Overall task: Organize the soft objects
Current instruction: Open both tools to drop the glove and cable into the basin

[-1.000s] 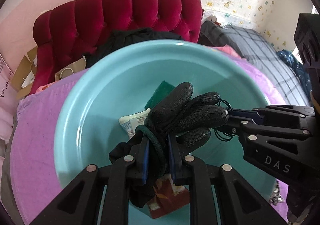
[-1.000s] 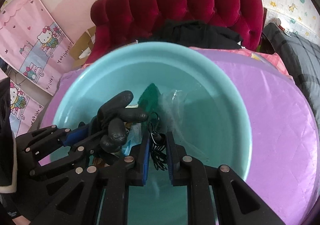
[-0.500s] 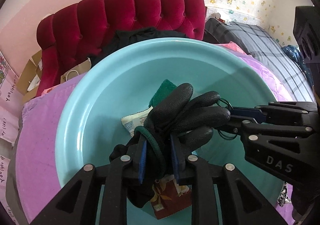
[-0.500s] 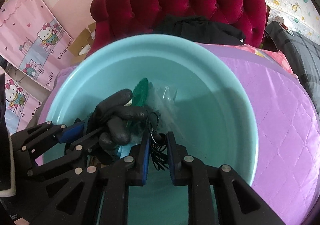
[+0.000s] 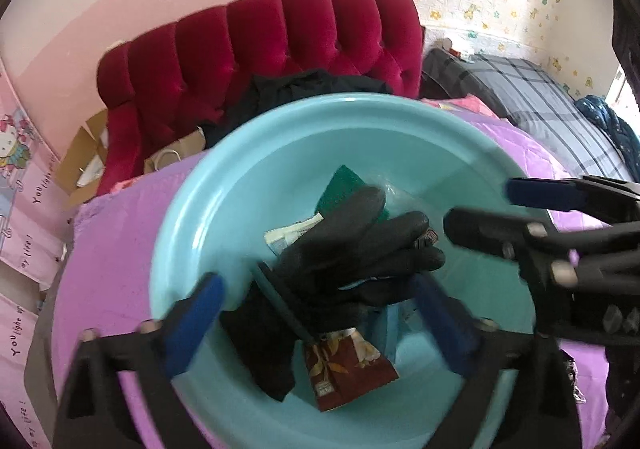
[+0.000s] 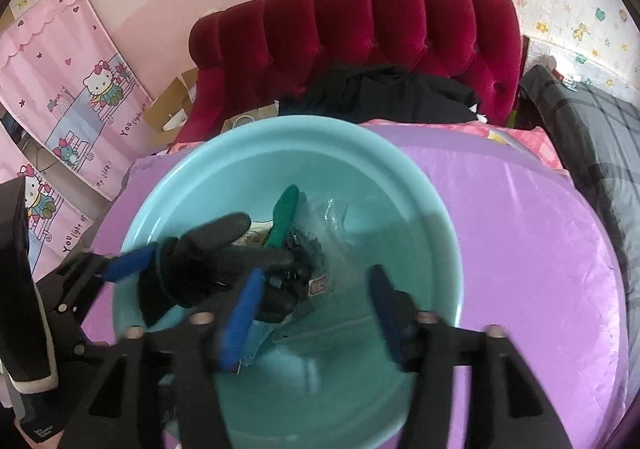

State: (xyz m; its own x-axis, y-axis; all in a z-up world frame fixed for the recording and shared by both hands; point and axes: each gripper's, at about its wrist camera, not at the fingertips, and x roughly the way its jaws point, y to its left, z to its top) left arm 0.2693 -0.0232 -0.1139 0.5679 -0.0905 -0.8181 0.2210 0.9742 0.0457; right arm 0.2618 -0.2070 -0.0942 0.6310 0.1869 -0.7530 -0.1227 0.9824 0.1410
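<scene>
A black glove [image 5: 352, 257] lies in the turquoise basin [image 5: 188, 217] on top of other items; it also shows in the right wrist view [image 6: 212, 261]. My left gripper [image 5: 320, 313] is open, its blue-padded jaws spread either side of the glove. My right gripper [image 6: 316, 313] is open above the basin [image 6: 440, 233]; a black cord bundle [image 6: 298, 269] lies loose in the basin beside the glove. A green sponge [image 5: 340, 189], a white packet [image 5: 290, 233] and a red-brown packet [image 5: 344, 373] also sit in the basin.
The basin rests on a purple quilted bed cover [image 6: 520, 249]. A red tufted headboard [image 5: 260, 45] with black clothing [image 6: 384, 93] stands behind. A grey plaid blanket [image 5: 532, 101] lies at the right. Cardboard boxes [image 5: 84, 157] sit at the left.
Both grippers have opened: the left has let go of the black glove, the right has let go of the black cord bundle. Both items now lie in the basin.
</scene>
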